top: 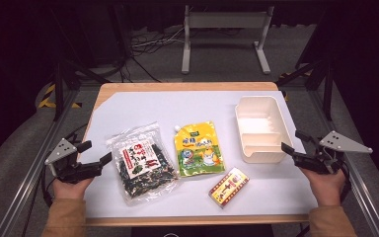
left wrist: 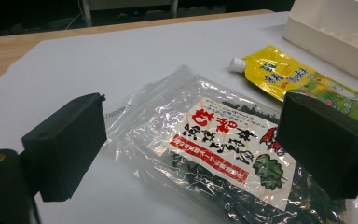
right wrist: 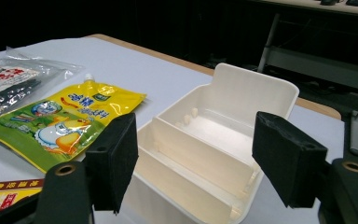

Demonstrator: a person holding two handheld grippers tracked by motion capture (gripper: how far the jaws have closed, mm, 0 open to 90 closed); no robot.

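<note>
A clear bag of dark seaweed [top: 142, 165] [left wrist: 223, 154] with a red and white label lies at the left of the white mat. My left gripper [top: 97, 154] [left wrist: 191, 149] hovers at the bag's left edge, jaws open with nothing gripped. To the bag's right lies a yellow-green spouted pouch [top: 199, 148] [left wrist: 303, 81] [right wrist: 65, 122]. A red and yellow box [top: 229, 186] [right wrist: 4, 193] lies near the front edge. A white divided container [top: 259, 129] [left wrist: 335, 32] [right wrist: 214, 140] stands at the right. My right gripper [top: 292, 141] [right wrist: 196, 158] is open beside its near right corner.
The white mat [top: 143, 106] covers a wooden table [top: 123, 87]. Metal frame rails [top: 24, 177] run along both sides. A white stand [top: 224, 34] and cables sit on the floor behind the table.
</note>
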